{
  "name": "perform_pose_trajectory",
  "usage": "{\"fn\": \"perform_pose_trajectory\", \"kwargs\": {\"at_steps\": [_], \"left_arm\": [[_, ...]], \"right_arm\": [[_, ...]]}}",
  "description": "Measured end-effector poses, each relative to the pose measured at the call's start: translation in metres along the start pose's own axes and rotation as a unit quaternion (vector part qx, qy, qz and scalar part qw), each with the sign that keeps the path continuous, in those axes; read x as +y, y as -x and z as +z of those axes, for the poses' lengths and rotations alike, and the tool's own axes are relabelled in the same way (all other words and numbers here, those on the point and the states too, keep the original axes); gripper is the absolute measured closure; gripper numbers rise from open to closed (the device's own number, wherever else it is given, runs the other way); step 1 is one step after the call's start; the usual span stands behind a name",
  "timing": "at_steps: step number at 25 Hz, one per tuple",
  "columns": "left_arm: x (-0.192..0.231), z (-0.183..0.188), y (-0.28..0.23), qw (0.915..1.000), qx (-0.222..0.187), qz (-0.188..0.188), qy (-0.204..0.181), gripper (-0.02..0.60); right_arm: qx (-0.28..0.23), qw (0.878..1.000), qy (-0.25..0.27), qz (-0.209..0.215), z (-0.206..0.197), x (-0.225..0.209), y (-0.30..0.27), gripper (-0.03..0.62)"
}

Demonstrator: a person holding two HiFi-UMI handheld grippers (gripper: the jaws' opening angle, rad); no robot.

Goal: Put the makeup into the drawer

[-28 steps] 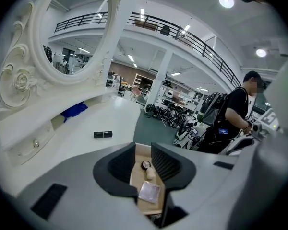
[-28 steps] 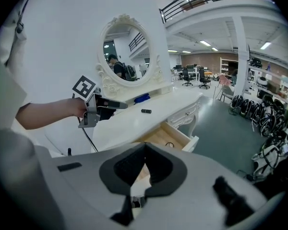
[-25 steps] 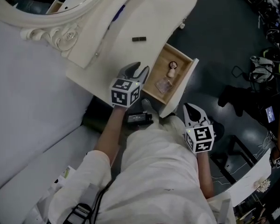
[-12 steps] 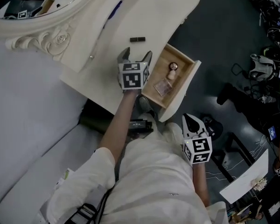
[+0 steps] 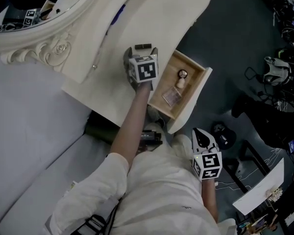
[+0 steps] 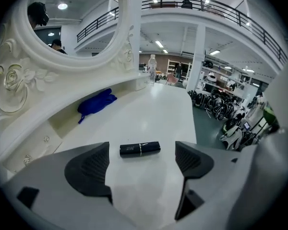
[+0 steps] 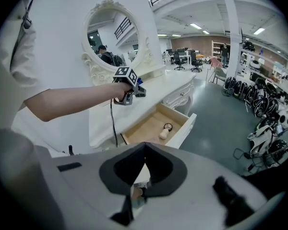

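The black lipstick tube point(image 6: 139, 149) lying on the white surface point(image 6: 153, 114) has a small pale print near one end. The print is too small to read for sure. The cubes on the left tool point(image 6: 143, 162) and the right tool point(image 7: 144, 166) show black-and-white square patterns, not letters or numbers. No other words can be read.

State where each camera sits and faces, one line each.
Head view: on the person's head, steeply down at dressing table and open drawer; shirt, left forearm, left gripper, right gripper show.
Left gripper view: on that gripper, along jaws that have just been opening, black lipstick between them ungripped.
Right gripper view: on that gripper, past shut jaws toward the drawer; left forearm shows.
Shared: head and right gripper views both show drawer and left gripper.
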State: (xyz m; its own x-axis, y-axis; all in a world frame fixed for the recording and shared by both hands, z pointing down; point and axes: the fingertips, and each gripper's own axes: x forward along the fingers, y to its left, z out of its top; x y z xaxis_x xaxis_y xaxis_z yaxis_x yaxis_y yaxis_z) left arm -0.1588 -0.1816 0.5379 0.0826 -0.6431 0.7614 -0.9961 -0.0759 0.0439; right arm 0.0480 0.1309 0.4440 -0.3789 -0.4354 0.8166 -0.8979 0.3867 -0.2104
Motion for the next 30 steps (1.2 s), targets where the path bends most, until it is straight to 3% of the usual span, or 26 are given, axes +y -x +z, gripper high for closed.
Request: {"fn": "perform_pose_trajectory", "kwargs": {"at_steps": [8, 16, 19, 30], "left_arm": [[0.006, -0.009, -0.028, 0.9994, 0.026, 0.012, 0.021, 0.172], [0.007, -0.016, -0.033, 0.9990, 0.025, 0.030, 0.022, 0.177], [0.005, -0.017, -0.031, 0.9990, 0.028, 0.029, 0.019, 0.255], [0.005, -0.024, -0.019, 0.9990, 0.037, 0.024, 0.009, 0.259]], "right_arm": [[0.006, 1.000, -0.017, -0.013, -0.010, -0.002, 0.003, 0.580], [0.002, 0.999, -0.026, -0.019, -0.013, -0.007, 0.007, 0.582], [0.001, 0.999, -0.027, -0.021, -0.015, -0.007, 0.009, 0.580], [-0.010, 1.000, -0.019, -0.016, -0.012, -0.009, 0.011, 0.582]]}}
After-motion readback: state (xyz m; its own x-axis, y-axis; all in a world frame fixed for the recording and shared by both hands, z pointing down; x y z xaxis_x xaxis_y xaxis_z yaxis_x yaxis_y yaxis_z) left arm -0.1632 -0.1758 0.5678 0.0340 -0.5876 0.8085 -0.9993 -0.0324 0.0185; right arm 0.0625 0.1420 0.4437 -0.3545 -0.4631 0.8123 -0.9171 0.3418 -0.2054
